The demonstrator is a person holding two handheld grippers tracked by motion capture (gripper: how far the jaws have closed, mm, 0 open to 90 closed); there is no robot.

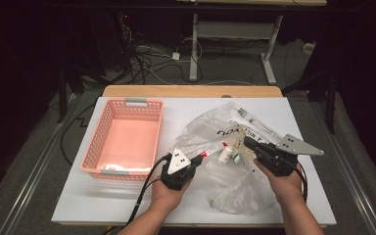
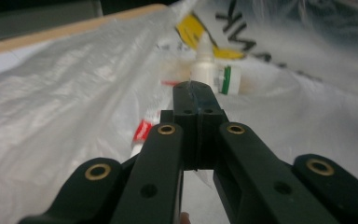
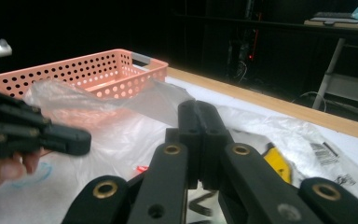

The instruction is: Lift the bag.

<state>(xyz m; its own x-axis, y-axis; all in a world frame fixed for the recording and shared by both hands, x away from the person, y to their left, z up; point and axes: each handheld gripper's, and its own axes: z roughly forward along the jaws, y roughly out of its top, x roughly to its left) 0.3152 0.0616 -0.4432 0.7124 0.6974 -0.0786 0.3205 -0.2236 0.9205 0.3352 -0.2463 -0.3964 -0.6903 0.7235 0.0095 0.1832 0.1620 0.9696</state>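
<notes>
A clear plastic bag (image 1: 235, 188) with black lettering lies crumpled on the white table (image 1: 103, 196). Inside it are a small white bottle (image 1: 225, 154) with a green label and a red-capped tube (image 1: 206, 153). My left gripper (image 1: 197, 159) is shut at the bag's left side, with film pinched at its tip (image 2: 196, 88). Just beyond that tip stands the bottle (image 2: 205, 70), and the tube (image 2: 142, 130) lies to its left. My right gripper (image 1: 247, 142) is shut at the bag's right side. The film rises in a ridge to its tip (image 3: 198, 109).
A pink perforated basket (image 1: 90, 156) stands at the left of the table, close behind the left hand. Its rim (image 3: 98, 58) is seen behind the raised film. The table's wooden far edge (image 1: 191, 91) borders a dark floor with cables and a desk frame.
</notes>
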